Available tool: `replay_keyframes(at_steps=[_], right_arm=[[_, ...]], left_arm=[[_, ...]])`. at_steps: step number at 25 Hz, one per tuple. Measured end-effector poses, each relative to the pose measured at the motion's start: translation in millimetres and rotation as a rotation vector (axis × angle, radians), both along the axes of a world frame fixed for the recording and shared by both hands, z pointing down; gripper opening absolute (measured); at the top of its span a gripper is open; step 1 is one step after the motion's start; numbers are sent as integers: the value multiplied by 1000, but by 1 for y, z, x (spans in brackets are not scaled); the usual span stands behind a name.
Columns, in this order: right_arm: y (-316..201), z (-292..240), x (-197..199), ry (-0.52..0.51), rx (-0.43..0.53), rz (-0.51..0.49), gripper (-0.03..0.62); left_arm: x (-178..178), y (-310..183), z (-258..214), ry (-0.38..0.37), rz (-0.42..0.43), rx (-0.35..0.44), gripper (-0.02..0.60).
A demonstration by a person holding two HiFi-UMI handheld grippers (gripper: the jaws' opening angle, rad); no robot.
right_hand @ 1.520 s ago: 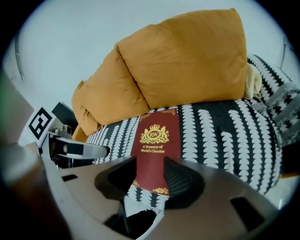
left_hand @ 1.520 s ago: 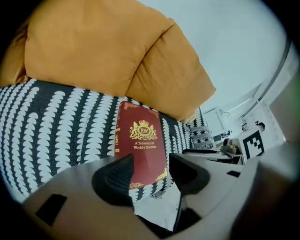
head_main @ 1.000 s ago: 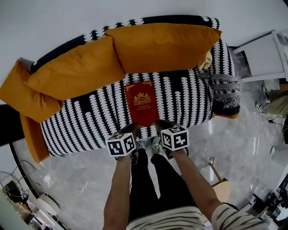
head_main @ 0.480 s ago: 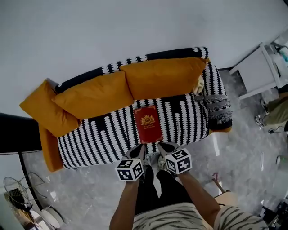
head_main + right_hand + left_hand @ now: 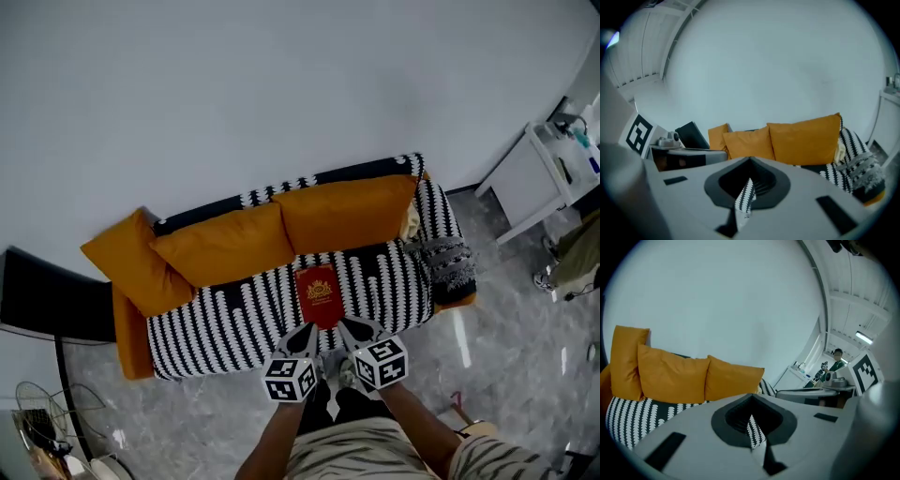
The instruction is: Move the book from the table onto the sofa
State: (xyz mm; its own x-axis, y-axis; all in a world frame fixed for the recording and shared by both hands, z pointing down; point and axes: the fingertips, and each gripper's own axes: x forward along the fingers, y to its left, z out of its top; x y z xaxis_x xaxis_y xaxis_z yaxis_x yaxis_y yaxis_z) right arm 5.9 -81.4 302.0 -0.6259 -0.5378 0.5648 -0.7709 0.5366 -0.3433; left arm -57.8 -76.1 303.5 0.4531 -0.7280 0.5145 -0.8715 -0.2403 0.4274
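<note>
The red book [image 5: 319,295] with a gold emblem lies flat on the seat of the black-and-white patterned sofa [image 5: 234,323], in front of the orange cushions [image 5: 281,234]. Both grippers hang in the air above the floor, just short of the sofa's front edge and apart from the book. My left gripper [image 5: 304,337] is shut and empty. My right gripper [image 5: 355,329] is shut and empty too. In the left gripper view the jaws [image 5: 751,403] meet with only sofa fabric showing behind them. The right gripper [image 5: 750,163] looks the same. Neither gripper view shows the book.
A grey throw [image 5: 448,264] drapes over the sofa's right arm. A white cabinet [image 5: 539,178] stands at the right and a black panel [image 5: 47,305] at the left. Marble floor [image 5: 487,347] lies around the person's legs. A person in green [image 5: 836,359] stands far off.
Both grippers have risen and pulled back from the sofa's front edge. The head view has lifted, so the sofa looks smaller. The book stays where it lay on the seat.
</note>
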Motion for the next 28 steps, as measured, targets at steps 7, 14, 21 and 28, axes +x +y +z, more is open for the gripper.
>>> replay_keyframes(at_steps=[7,14,21,28], right_arm=[[2,-75,9,-32,123,54,12],[10,-124,31,-35,211,152,12],[10,-168,49,-21,326,200,12],[11,-198,55,-35,409,213,12]], left_arm=[[12,7,-75,-5,31,116,5],[32,7,-127,4,89,222,5],[51,9,-168,-5,116,337,5],[56,11,-204,-15,107,431,5]])
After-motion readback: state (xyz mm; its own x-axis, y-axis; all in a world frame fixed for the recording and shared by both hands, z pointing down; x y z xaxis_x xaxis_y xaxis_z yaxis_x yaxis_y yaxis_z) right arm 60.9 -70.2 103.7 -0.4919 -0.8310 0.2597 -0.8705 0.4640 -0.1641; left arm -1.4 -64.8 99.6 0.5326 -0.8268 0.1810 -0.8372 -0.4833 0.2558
